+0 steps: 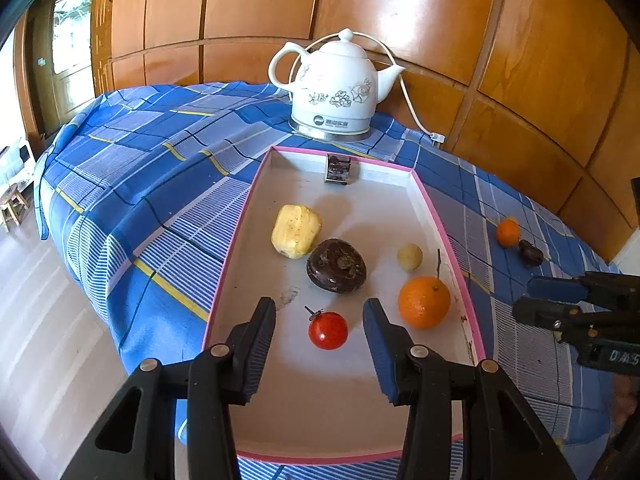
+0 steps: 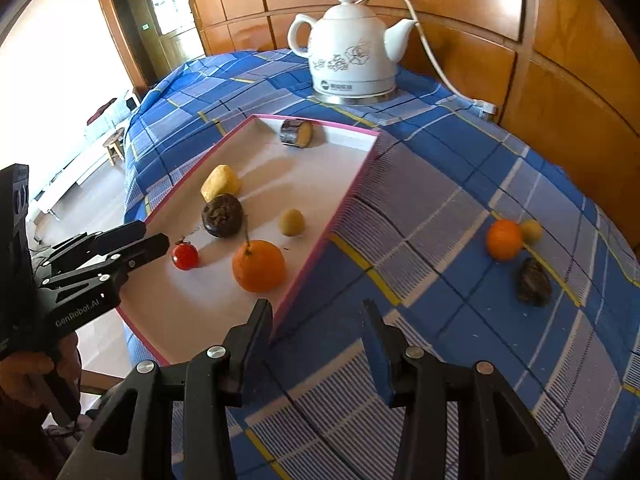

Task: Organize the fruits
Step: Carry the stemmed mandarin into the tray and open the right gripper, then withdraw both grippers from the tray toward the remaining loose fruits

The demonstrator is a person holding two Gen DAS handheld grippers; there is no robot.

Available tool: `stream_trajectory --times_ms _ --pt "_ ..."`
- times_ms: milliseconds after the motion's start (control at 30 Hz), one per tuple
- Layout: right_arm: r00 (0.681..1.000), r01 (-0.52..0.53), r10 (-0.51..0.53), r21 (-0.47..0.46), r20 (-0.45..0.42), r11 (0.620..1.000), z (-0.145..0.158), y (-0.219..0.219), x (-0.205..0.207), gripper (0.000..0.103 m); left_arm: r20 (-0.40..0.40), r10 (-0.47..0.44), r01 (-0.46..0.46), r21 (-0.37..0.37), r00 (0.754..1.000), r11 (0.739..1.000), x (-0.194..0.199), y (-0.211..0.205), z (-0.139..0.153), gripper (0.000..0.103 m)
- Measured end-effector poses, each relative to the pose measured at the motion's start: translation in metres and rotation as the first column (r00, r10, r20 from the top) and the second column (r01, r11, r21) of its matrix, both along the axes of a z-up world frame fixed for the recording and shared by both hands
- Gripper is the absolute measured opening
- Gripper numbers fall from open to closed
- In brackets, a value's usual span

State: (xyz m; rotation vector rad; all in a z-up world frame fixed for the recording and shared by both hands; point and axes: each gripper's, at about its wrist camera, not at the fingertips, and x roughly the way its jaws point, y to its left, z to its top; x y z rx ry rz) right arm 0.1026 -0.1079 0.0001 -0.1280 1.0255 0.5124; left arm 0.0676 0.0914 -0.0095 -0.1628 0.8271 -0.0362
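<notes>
With the right gripper point(image 2: 318, 320) parted and empty, carry it ahead and right to the small orange point(image 2: 504, 239) (a dark fruit point(image 2: 533, 281) lies just beside). Your left gripper point(image 1: 320, 320), parted, holds nothing; the tomato point(image 1: 328, 330) sits beneath it in the tray point(image 1: 444, 224).

Tablecloth point(image 1: 152, 184) is blue plaid with white stripes and yellow dashes. Tray point(image 1: 234, 240) has a pink rim, whitish inside. Red tomato point(image 1: 328, 331), big orange point(image 1: 424, 302), dark purple fruit point(image 1: 336, 265), pale yellow chunk point(image 1: 296, 231). White kettle point(image 1: 336, 88) has a grey flower print, wall panels point(image 1: 520, 40) are glossy orange-brown.
</notes>
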Motion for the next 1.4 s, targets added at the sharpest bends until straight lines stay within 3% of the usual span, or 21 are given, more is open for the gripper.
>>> stream_trajectory --times_ms 533,867,1100,1233,1300,1400 --pt "0.993 0.115 -0.113 -0.066 0.030 0.991 0.006 -0.069 0.001 0.045 0.013 -0.053 0.052 0.021 0.999 0.998 -0.004 -0.019 0.007 0.046" --pt "0.967 0.253 -0.249 -0.128 0.052 0.959 0.007 -0.144 0.008 0.045 0.014 -0.100 0.100 0.043 0.995 0.994 -0.004 -0.037 0.011 0.046" --pt "0.917 0.400 -0.394 -0.153 0.068 0.904 0.000 -0.208 0.018 0.045 0.019 -0.154 0.152 0.071 0.988 0.986 -0.004 -0.056 0.017 0.046" --pt "0.850 0.526 -0.525 -0.095 0.033 0.845 -0.014 -0.248 0.019 0.045 0.031 -0.205 0.202 0.086 0.978 0.976 -0.002 -0.073 0.027 0.046" --pt "0.812 0.580 -0.584 -0.117 -0.006 0.806 -0.021 -0.262 0.022 0.045 0.044 -0.236 0.231 0.095 0.971 0.968 -0.001 -0.084 0.033 0.046" --pt "0.789 0.609 -0.614 -0.107 -0.011 0.786 -0.021 -0.273 0.023 0.045 0.056 -0.282 0.275 0.101 0.958 0.956 0.006 -0.103 0.041 0.046"
